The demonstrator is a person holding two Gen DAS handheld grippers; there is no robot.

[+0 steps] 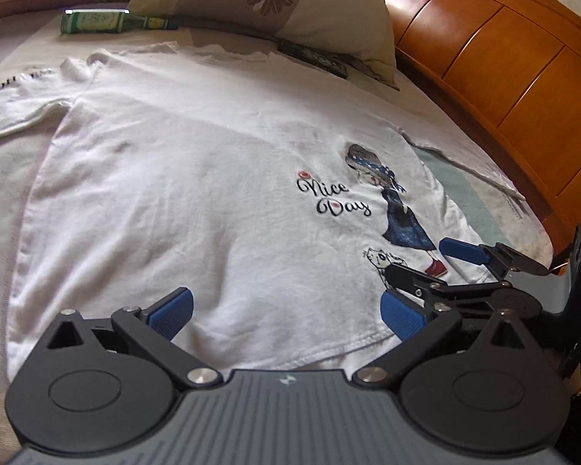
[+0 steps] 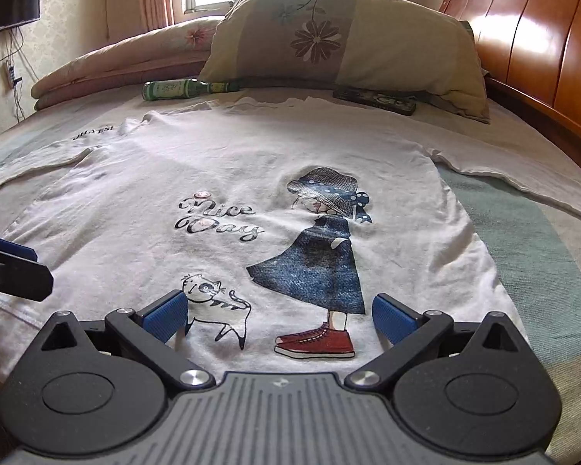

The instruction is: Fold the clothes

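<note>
Shirt (image 2: 220, 178) first: a white long-sleeved top with a printed girl, a cat and the words "Nice Day" lies flat, print up, across the bed (image 2: 542, 255), its bottom hem nearest the two tools and its neck end toward the pillow (image 2: 329, 42). One sleeve trails toward the wooden headboard (image 2: 542, 50) side, the other off to the opposite side. Nothing is folded yet, so I judge this to be the very start, the approach to a first grasp.

The left claw (image 1: 286, 314) hangs over the hem with its blue pads spread wide and nothing between them. The right claw (image 2: 279, 316) is likewise spread wide and empty, poised above the hem by the printed red shoes and the cat. In the left wrist view the right tool shows just beside the left, over the hem corner on the headboard side.

The next move, as I read it, calls for each claw to drop to the cloth and pinch an edge, hem corners or a side seam, catching both layers so the top lifts evenly. Then comes bringing a sleeve and side panel inward. The fabric looks soft and slightly rumpled, so a shallow pinch could catch only the upper layer.

A green bottle (image 2: 186, 89) and a dark flat case (image 2: 375, 101) lie past the neck end, near the pillow, well apart from the claws.
</note>
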